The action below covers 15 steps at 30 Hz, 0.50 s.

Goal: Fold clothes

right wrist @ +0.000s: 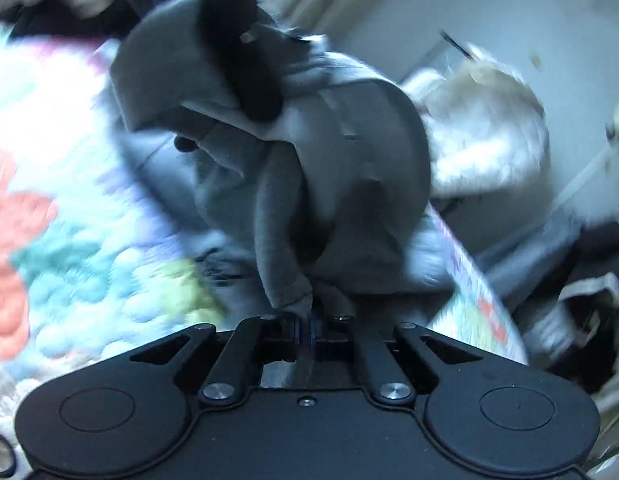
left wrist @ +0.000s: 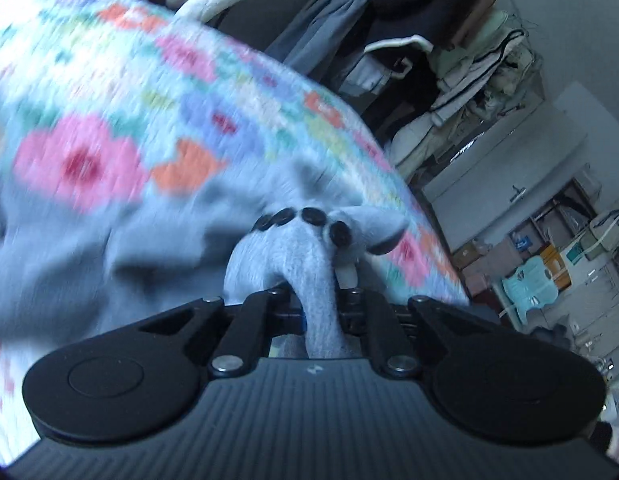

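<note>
Left gripper: we see our left gripper [left wrist: 315, 280] with its jaws pressed together on a bunched fold of the grey garment [left wrist: 285, 260]
Buttons: a row of dark buttons [left wrist: 305, 220] sits on the cloth just beyond the pinched fold
Right gripper: our right gripper [right wrist: 315, 316] has its jaws closed, pinching another edge of the grey garment [right wrist: 309, 160]
Garment: we hold it at two points, and it hangs in loose folds just above the flowered quilt [left wrist: 129, 120]; in the right wrist view it rises ahead of us in a crumpled hump, with a dark part [right wrist: 237, 40] at its top that is too blurred for us to identify
Surface: the quilt [right wrist: 49, 200] spreads under the garment, patterned in pink, orange, green and pale blue
Background: we see a pile of clothes [left wrist: 429, 60] stacked beyond the quilt's far edge, and shelves [left wrist: 549, 248] against the wall
</note>
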Motion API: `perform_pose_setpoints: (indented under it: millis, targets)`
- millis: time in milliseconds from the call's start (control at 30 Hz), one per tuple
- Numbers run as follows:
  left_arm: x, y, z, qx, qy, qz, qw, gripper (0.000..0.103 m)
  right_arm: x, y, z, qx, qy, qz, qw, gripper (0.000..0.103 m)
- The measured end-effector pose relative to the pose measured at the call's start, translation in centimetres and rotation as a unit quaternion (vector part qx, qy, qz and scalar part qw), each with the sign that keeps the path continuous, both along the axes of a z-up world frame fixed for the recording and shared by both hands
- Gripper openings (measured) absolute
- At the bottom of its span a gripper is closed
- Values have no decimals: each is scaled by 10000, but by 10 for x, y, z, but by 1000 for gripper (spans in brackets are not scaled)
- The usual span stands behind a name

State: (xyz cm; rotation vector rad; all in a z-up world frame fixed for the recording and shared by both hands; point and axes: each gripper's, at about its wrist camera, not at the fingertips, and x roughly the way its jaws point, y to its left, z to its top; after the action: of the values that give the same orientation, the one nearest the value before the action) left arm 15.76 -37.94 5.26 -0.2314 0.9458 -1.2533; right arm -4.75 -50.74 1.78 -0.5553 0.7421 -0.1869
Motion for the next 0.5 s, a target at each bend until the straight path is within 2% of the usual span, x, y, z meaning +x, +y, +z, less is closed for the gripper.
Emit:
perform_pose_setpoints:
  millis: [67,167,200,233,267,300,333,400,433,467,500]
  targets:
    - [12,-27,12,-236,-312,15,9992,8,-1,-23,27,609,41,72,9981,3]
    - [30,-73,18,-146,-717,72,9973,14,6,-62,51,781,49,-134,9968,3]
    - [34,-84,20,3,-808,158,9966,22,9,-81,58,890,-21,-323,9955,3]
    - [38,-90,22,119,-734,216,9970,26,12,-107,64,971,-171,-707,9926,3]
    - [42,-95,24,227,-645,272,9973,38,15,-133,69,1048,-325,-1100,9879,3]
    - [45,-94,23,258,-421,310,9983,47,15,-163,72,1100,-510,-1590,9798,3]
    - [45,-89,22,205,-363,405,9983,50,14,-187,72,1112,-632,-2009,9712,3]
    - [38,-73,20,180,-689,611,9956,67,8,-230,63,1321,-659,-2813,9482,11]
    - [35,-67,18,307,-896,717,9929,71,3,-245,59,1634,-659,-3106,9341,18]
    - [32,-59,15,424,-1058,788,9904,73,-2,-259,55,1925,-658,-3377,9190,19]
    - [29,-49,11,497,-1158,798,9888,73,-8,-259,53,2010,-655,-3475,9135,21]
